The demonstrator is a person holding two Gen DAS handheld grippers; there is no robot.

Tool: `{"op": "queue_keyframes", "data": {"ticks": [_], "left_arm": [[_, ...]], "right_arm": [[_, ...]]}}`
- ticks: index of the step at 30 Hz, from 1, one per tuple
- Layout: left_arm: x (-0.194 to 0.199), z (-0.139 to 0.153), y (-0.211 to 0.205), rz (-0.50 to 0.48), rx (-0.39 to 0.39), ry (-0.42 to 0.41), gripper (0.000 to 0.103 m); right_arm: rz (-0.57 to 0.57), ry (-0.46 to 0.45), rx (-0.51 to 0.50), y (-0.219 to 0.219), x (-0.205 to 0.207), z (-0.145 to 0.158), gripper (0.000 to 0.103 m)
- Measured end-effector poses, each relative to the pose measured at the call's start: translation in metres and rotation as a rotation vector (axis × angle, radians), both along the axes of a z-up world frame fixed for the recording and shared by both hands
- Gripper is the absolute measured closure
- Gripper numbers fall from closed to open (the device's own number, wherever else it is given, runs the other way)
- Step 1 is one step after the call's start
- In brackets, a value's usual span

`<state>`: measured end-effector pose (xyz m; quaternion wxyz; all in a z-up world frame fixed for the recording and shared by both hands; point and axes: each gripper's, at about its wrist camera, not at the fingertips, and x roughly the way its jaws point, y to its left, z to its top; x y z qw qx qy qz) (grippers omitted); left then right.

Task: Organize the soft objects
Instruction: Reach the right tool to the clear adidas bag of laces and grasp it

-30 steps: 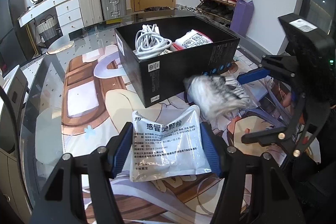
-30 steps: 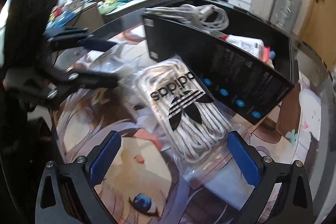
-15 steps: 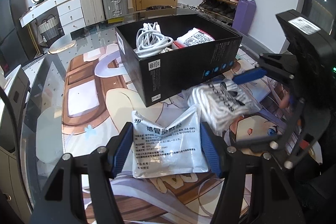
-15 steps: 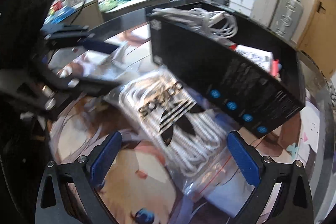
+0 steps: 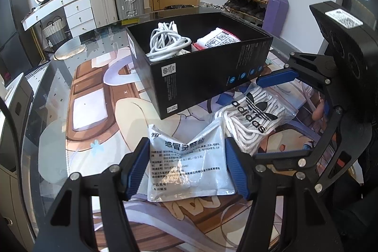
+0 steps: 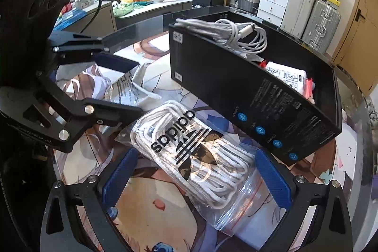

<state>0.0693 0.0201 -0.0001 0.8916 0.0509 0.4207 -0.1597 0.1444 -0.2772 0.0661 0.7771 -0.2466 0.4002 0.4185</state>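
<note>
While the one glass table (image 5: 54, 110) with its cartoon mat fills most of both views, one black shoe box (image 5: 200, 77) sits open in the middle of it. Inside the box are one bundle of white cable (image 5: 165, 44) and one white packet with red edges (image 5: 216, 39), side by side.

There are two grippers. The left gripper (image 5: 187, 165) has its two blue pads pressed against the sides of one silver medicine pouch (image 5: 189, 162), and the pouch is puckered at its top, so the jaws are squeezing it. The pouch lies on the mat just in front of the box. The right gripper (image 6: 196, 177) has its jaws wide apart, one pad on each side of one clear zip bag of white adidas laces (image 6: 196, 152). The pads do not touch the bag. This bag lies on the mat right beside the pouch, close to the long side of the box.
</note>
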Motion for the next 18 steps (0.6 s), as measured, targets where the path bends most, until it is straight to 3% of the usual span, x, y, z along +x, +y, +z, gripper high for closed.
{"op": "queue_keyframes", "data": {"ticks": [5,8,14,18], "left_arm": [[0.000,0.001,0.001,0.009,0.006,-0.006,0.040],[0.001,0.001,0.002,0.012,0.009,-0.007,0.040],[0.002,0.001,0.002,0.012,0.008,-0.006,0.040],[0.003,-0.001,0.002,0.014,0.005,-0.004,0.040]], "right_arm": [[0.044,0.061,-0.031,0.000,-0.010,-0.003,0.001],[0.090,0.039,-0.058,-0.007,-0.020,0.001,0.001],[-0.021,0.011,0.014,-0.007,-0.005,0.009,0.001],[0.004,0.018,0.005,0.007,0.000,0.002,0.001]]}}
